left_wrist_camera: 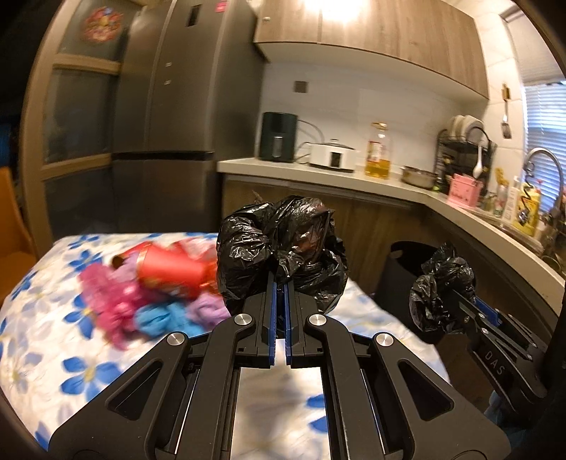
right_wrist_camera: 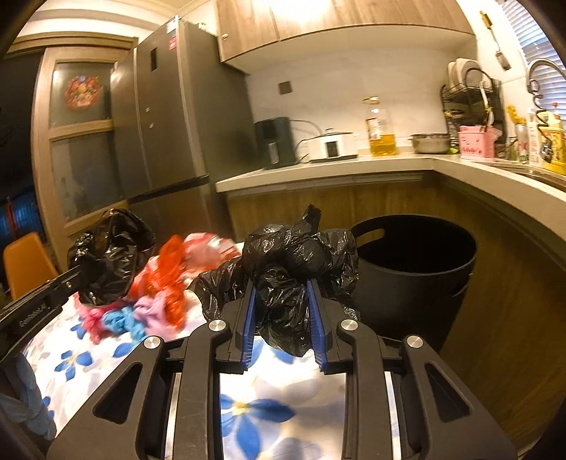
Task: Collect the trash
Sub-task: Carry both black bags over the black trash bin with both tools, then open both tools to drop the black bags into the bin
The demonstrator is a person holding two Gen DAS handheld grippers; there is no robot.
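Kitchen setting: we note wooden wall cupboards (right_wrist_camera: pixel 318 17), a tall grey steel refrigerator (left_wrist_camera: pixel 169 106), and a pale stone worktop (right_wrist_camera: pixel 353 166) that bends round toward a sink tap (right_wrist_camera: pixel 541 67). On the worktop we see a dark upright appliance (left_wrist_camera: pixel 278 136), a white lidded cooker (left_wrist_camera: pixel 332 154), a clear bottle of yellow oil (right_wrist_camera: pixel 382 136), a steel pot (right_wrist_camera: pixel 429 142), a pink box (right_wrist_camera: pixel 475 143) and a black wire dish rack (left_wrist_camera: pixel 463 145).

Below us lies a table under a white cloth printed with blue flowers (right_wrist_camera: pixel 254 407). On the cloth sits a blurred heap of trash (left_wrist_camera: pixel 152 293): a red paper cup (left_wrist_camera: pixel 169 270) on its side, red wrapping, and pink, blue and lilac crumpled scraps. We cannot resolve the scraps more finely.

Left gripper (left_wrist_camera: pixel 281 283): jaws nearly together, pinched on crumpled black plastic bag film (left_wrist_camera: pixel 283 247), which bulges above its tips. In the right wrist view this gripper enters from the left edge, the film bunched at its tip above the heap.

Right gripper (right_wrist_camera: pixel 281 300): jaws narrowly apart, blue pads (right_wrist_camera: pixel 247 315) pressed on a thick wad of the same black film, which spills over both fingers and trails down to the left onto the cloth.

We record a round black plastic bin with a handle slot (right_wrist_camera: pixel 414 276) on the floor just beyond the right gripper, beside the table and before the wooden base cabinets (right_wrist_camera: pixel 495 283). Its mouth is open and dark inside.
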